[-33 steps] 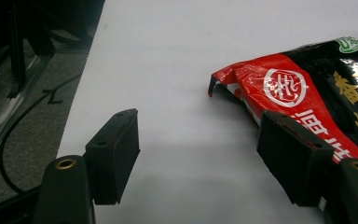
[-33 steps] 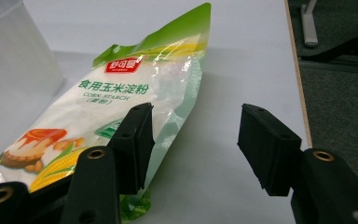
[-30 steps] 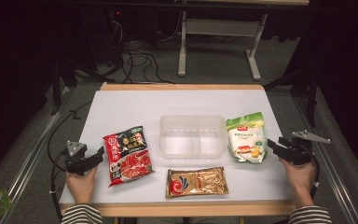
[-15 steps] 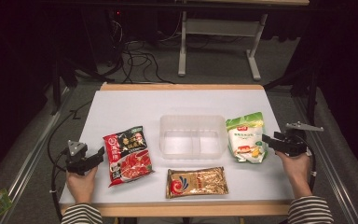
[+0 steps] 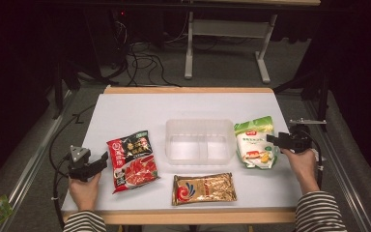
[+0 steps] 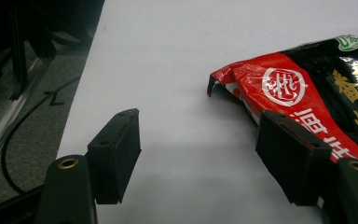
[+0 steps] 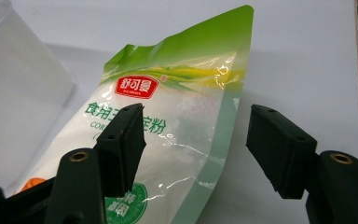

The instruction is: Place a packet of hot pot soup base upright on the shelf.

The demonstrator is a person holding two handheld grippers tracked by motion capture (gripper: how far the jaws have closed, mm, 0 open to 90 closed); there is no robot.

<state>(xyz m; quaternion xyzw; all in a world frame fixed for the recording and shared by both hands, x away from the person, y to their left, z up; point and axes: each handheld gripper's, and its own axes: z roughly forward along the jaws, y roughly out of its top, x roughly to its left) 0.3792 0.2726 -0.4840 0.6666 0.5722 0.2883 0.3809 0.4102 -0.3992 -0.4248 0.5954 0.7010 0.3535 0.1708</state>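
Now the right gripper (image 5: 272,139) sits at the right of the high view, closer to the green-and-white pouch (image 5: 255,142) than it was a second ago, when it hung nearer the table's right edge; its jaws have just been opening and stand wide, with nothing pressed between them; in the right gripper view the pouch's (image 7: 177,135) right edge lies in the gap between the pads, so I judge the approach nearly done and a closing on that edge the likely next step. The left gripper (image 5: 101,161) at the lower left has kept its place, jaws wide and empty, just beside the red-and-black packet (image 5: 133,159), whose corner (image 6: 298,93) shows near one pad. The clear plastic container (image 5: 199,126) in the middle of the table (image 5: 140,106) is the probable destination; the gold packet (image 5: 204,188) lies untouched at the lower centre.
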